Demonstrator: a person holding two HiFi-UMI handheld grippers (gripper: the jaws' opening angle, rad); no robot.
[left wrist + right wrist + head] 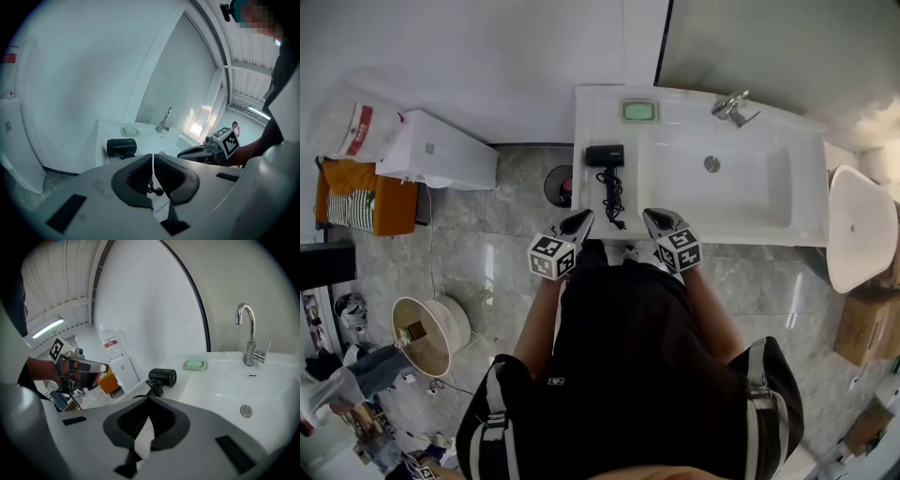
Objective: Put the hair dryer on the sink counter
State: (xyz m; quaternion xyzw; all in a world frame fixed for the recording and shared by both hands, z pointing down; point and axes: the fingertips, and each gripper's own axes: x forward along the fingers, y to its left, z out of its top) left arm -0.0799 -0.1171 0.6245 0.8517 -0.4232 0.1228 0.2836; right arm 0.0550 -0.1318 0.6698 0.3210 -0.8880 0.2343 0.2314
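Hair dryer on sink counter, beyond and between left gripper, right gripper; both closed, empty.

A green soap dish sits at top centre, with a chrome tap to its right. At upper left, a white box is beside an orange cloth. A dark round bin stands mid-frame. At far right, a white oval tub is above a cardboard box.

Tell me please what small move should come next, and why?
Probably draw both grippers back from the counter: the hair dryer already lies on the sink counter, cord beside it, and the left gripper and right gripper are both shut and empty.
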